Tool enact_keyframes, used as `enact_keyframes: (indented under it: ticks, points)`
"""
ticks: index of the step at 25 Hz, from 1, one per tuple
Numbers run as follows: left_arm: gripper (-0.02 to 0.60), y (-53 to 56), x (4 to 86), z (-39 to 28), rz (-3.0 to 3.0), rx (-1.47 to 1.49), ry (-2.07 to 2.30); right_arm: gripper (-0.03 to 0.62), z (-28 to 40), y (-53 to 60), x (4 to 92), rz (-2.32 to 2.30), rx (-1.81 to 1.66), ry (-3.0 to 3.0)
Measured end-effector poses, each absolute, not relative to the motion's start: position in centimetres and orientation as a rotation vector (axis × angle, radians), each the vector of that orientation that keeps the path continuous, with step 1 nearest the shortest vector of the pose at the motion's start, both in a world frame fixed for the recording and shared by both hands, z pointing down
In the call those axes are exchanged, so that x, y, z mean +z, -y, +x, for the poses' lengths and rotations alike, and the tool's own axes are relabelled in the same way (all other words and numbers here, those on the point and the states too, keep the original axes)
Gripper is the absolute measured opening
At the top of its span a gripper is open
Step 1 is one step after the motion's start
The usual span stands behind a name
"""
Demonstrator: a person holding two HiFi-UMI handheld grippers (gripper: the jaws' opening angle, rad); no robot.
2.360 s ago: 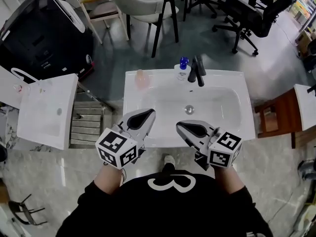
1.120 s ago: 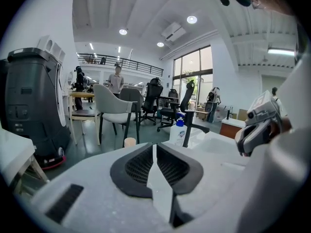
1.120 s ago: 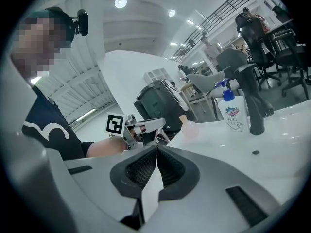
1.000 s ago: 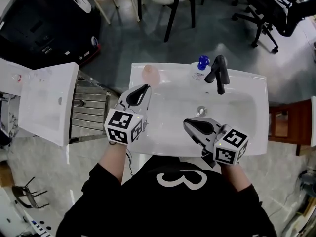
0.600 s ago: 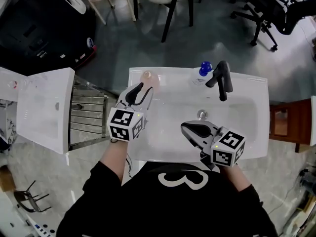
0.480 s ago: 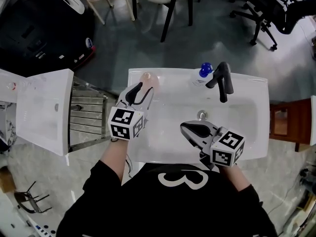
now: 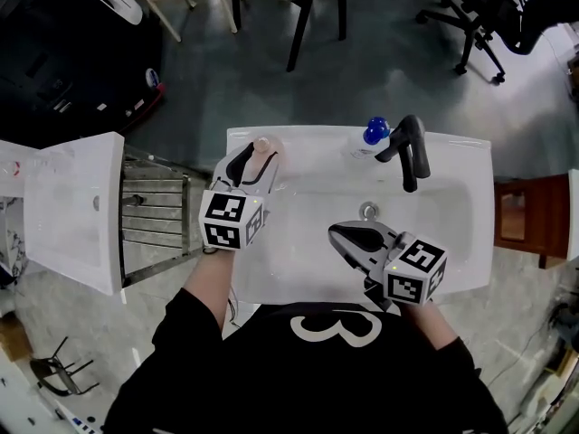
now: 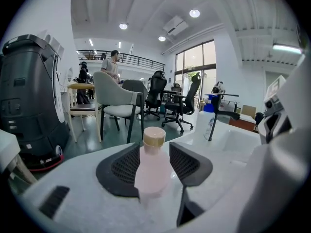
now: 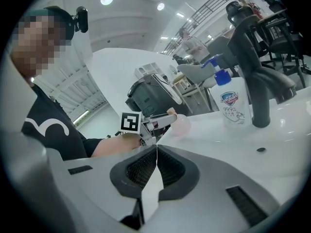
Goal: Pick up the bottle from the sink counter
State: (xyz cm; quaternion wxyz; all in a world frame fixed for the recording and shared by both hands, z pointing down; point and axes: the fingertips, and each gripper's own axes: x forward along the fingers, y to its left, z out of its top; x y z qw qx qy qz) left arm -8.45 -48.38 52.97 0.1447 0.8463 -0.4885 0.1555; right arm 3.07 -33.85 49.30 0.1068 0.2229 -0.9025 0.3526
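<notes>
A small pink bottle point(image 7: 263, 145) with a tan cap stands upright on the back left corner of the white sink counter point(image 7: 308, 136). My left gripper point(image 7: 256, 155) reaches over that corner; its jaws have just been opening and now stand wide on either side of the bottle point(image 8: 153, 166), with no clear squeeze from the pads. In the left gripper view the gripper point(image 8: 154, 149) frames the bottle's body. My right gripper point(image 7: 348, 236) hovers over the basin's front, shut and empty point(image 9: 156, 149).
A soap dispenser point(image 7: 371, 136) with a blue pump and a black faucet point(image 7: 409, 147) stand at the counter's back right. The drain point(image 7: 367, 211) is in the basin. Another white sink top point(image 7: 68, 206) lies left, a wooden table point(image 7: 516, 220) right, chairs beyond.
My left gripper has moved forward to the pink bottle and its jaws have opened around it. The right gripper has hardly shifted and stays shut.
</notes>
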Motion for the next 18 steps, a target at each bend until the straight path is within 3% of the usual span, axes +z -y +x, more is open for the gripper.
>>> enact_keyframes:
  ticks: [18]
  points:
    - [0.169,49.41,52.95,-8.27,2.465,0.472,1.448,0.014,3.66,33.78,50.07,0.689,1.076,2.64]
